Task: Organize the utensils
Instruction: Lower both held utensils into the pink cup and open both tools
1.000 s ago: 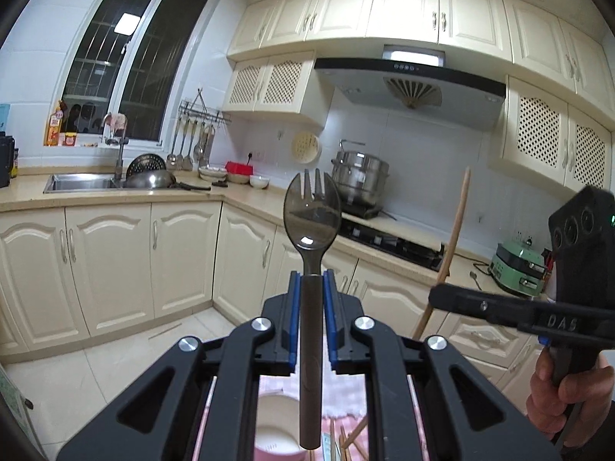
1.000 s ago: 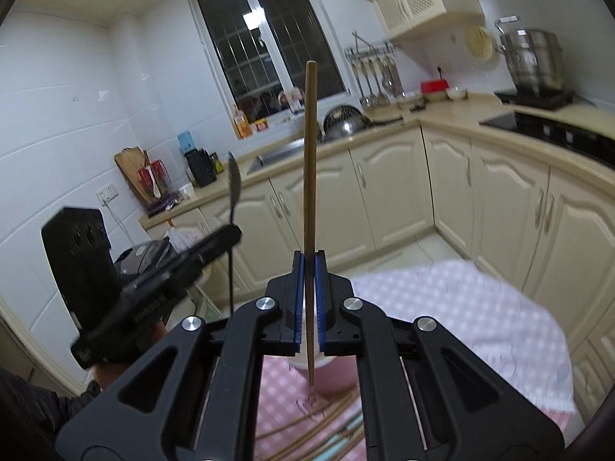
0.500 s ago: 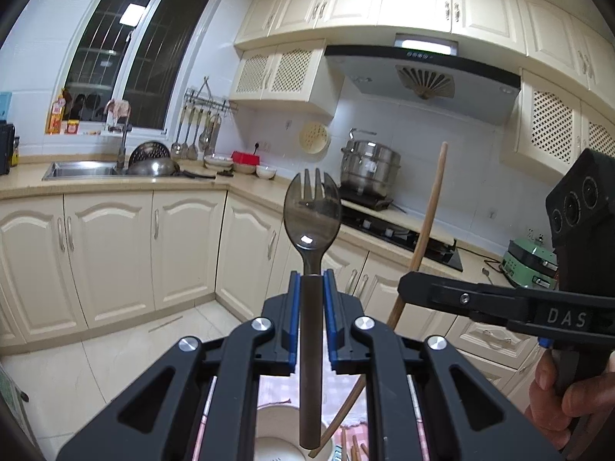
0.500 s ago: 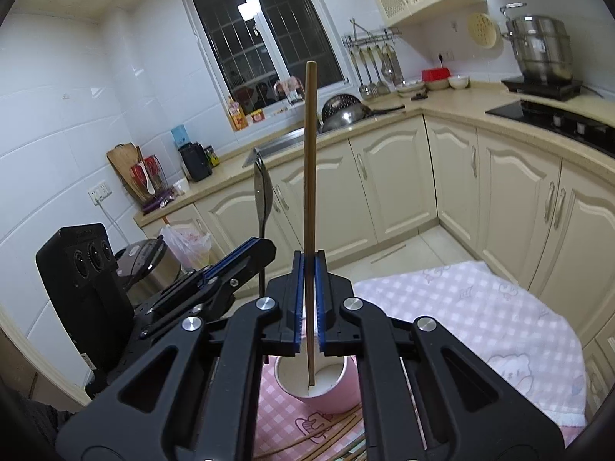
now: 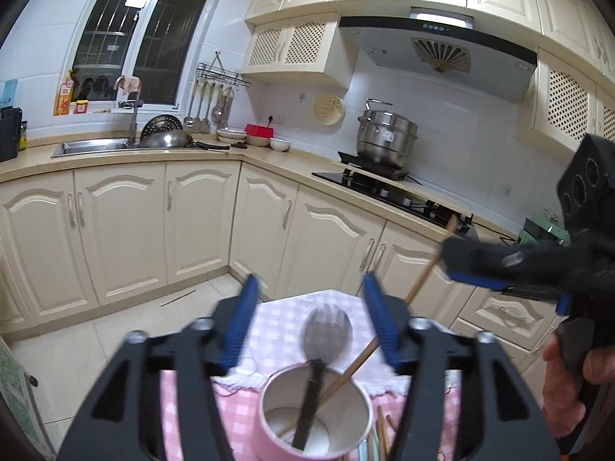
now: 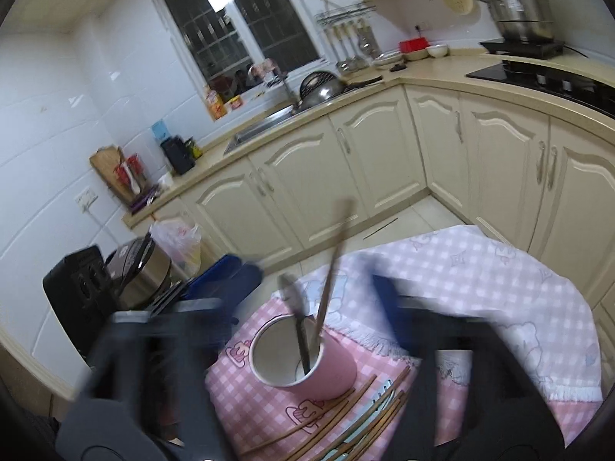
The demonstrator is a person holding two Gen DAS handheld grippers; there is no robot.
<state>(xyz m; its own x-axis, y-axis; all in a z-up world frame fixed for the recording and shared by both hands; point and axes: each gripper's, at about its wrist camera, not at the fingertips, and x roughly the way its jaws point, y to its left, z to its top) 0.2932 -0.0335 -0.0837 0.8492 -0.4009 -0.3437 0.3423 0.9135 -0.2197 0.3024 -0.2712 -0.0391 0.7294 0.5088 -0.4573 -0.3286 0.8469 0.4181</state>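
Observation:
A pink cup [image 5: 315,418] [image 6: 303,357] stands on a pink checked cloth [image 6: 480,269]. A dark metal spork [image 5: 324,336] [image 6: 296,311] and a wooden chopstick [image 5: 419,282] [image 6: 332,269] stand in the cup, leaning on its rim. My left gripper [image 5: 311,307] is open and empty above the cup. My right gripper [image 6: 307,280] is open, empty and blurred, also above the cup; it shows at the right of the left wrist view [image 5: 476,265]. Several more chopsticks [image 6: 346,415] lie on the cloth beside the cup.
The cloth covers a small table with its edges close around the cup. Cream kitchen cabinets [image 5: 184,230] run behind, with a sink [image 5: 92,146], a hob [image 5: 392,192] and a steel pot [image 5: 386,138]. Tiled floor [image 5: 77,345] lies between table and cabinets.
Both grippers opened and let go: the spork and the chopstick dropped into the pink cup. Both wrist views tilted down toward the table.

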